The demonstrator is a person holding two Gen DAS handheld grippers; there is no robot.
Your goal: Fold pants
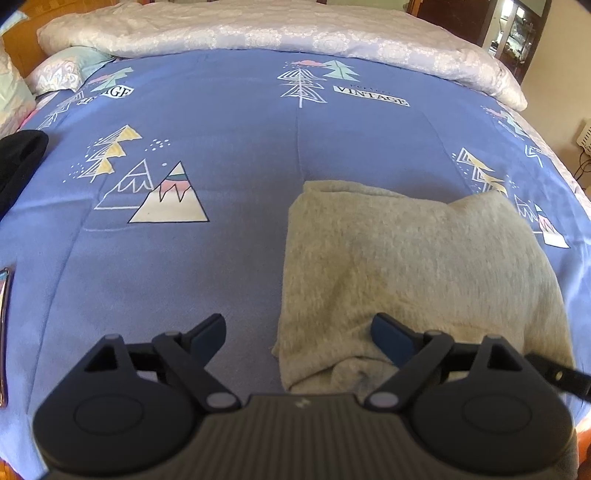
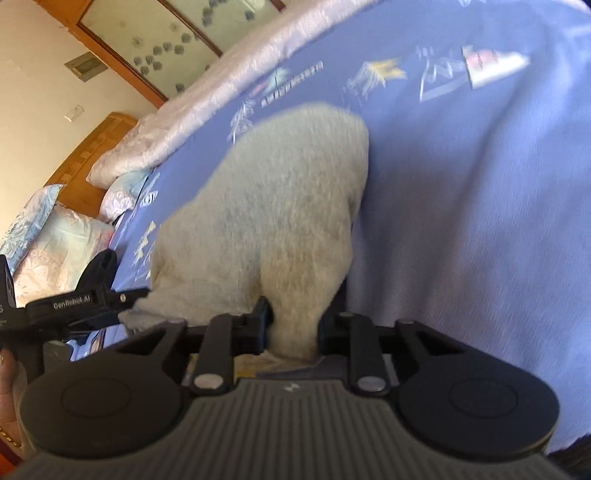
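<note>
The grey pants [image 1: 413, 266] lie folded in a thick bundle on the blue patterned bedsheet [image 1: 207, 266]. My left gripper [image 1: 297, 334] is open, low over the bundle's near left edge, holding nothing. In the right wrist view, which is blurred, my right gripper [image 2: 293, 325] is shut on a bunch of the grey pants [image 2: 273, 206] and the cloth rises from between its fingers. The left gripper's body shows at that view's left edge [image 2: 74, 306].
A rolled white quilt [image 1: 280, 33] lies along the bed's far side, with pillows [image 1: 62, 70] at the far left. A black garment [image 1: 18, 162] sits at the left edge. A flat object [image 1: 3, 332] lies at the near left. Wooden headboard [image 2: 92, 155] beyond.
</note>
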